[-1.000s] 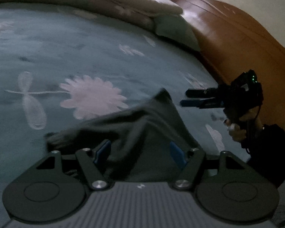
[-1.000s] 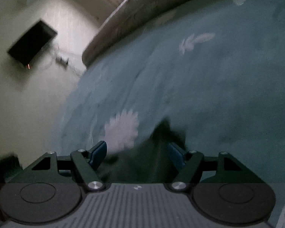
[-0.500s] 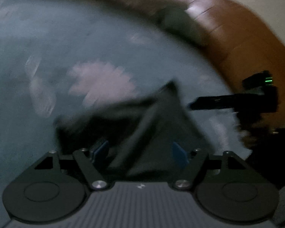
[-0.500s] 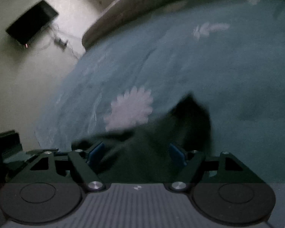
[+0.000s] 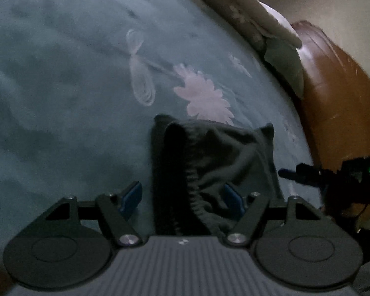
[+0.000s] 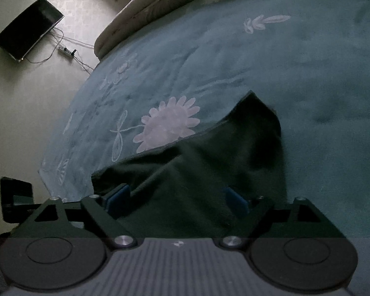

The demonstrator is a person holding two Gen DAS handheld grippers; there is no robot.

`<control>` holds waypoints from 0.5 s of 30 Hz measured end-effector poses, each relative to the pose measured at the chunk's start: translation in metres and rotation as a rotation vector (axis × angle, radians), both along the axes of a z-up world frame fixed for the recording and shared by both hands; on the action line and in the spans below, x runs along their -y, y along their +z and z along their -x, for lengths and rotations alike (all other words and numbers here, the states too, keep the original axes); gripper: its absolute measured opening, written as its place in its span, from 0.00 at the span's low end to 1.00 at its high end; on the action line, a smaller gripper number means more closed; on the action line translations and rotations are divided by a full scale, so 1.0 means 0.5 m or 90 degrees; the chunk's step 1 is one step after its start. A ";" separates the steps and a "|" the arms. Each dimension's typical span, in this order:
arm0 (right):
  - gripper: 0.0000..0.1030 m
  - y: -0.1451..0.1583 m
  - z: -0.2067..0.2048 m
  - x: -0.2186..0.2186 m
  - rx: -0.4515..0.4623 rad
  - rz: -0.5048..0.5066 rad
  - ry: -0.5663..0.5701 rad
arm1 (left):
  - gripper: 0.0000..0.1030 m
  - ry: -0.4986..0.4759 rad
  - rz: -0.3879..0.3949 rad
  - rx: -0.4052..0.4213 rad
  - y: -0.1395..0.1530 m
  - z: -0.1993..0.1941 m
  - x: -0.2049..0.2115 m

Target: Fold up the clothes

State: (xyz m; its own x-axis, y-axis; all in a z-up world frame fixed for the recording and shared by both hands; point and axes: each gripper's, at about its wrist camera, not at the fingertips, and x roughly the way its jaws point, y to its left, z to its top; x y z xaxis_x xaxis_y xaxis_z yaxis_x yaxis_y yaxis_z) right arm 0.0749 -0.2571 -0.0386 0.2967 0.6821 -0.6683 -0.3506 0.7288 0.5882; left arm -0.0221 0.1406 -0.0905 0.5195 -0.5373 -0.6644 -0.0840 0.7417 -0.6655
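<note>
Both of my grippers stand wide over the dark green crumpled cloth garment point(image 5: 209, 170): the left gripper point(image 5: 182, 197) has its ribbed hem between parted blue pads, while the right gripper point(image 6: 176, 197) has just been opening, cloth loose between its jaws. It lies on the teal flower-patterned bedspread point(image 5: 61, 98), beside a pale daisy print point(image 6: 169, 123).
</note>
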 end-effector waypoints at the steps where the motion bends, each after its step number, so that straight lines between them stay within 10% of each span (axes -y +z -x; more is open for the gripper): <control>1: 0.87 0.002 0.000 -0.002 0.001 0.003 -0.001 | 0.70 0.003 0.010 -0.004 -0.006 -0.003 0.000; 15: 0.88 0.012 0.012 -0.067 0.005 0.040 0.014 | 0.73 -0.052 0.072 0.025 -0.017 -0.077 0.010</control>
